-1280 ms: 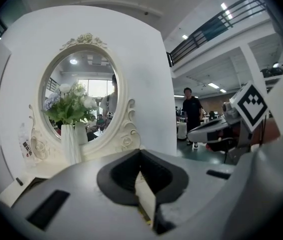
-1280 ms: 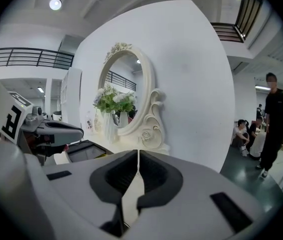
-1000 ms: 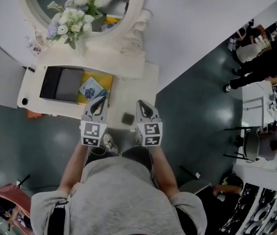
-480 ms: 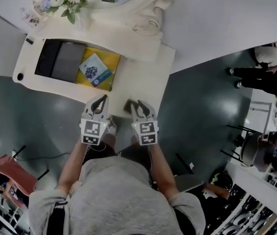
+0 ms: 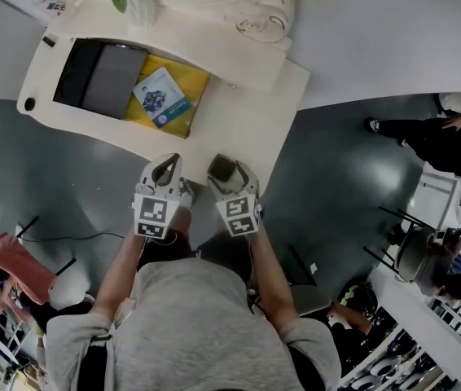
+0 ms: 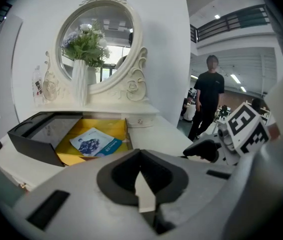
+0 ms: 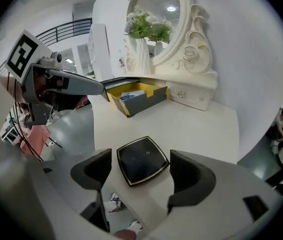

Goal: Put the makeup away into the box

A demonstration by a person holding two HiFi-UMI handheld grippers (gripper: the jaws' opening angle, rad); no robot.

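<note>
My right gripper (image 7: 141, 176) has just opened wide around the compact (image 7: 142, 159). My left gripper (image 6: 140, 174) is closed and empty.

The head view looks steeply down from above the person onto the white surface (image 5: 255, 129). The left gripper view and right gripper view sit low and close at its front edge, facing the mirror (image 6: 99, 49) along its back edge. All three share the open box (image 5: 198, 84).
</note>
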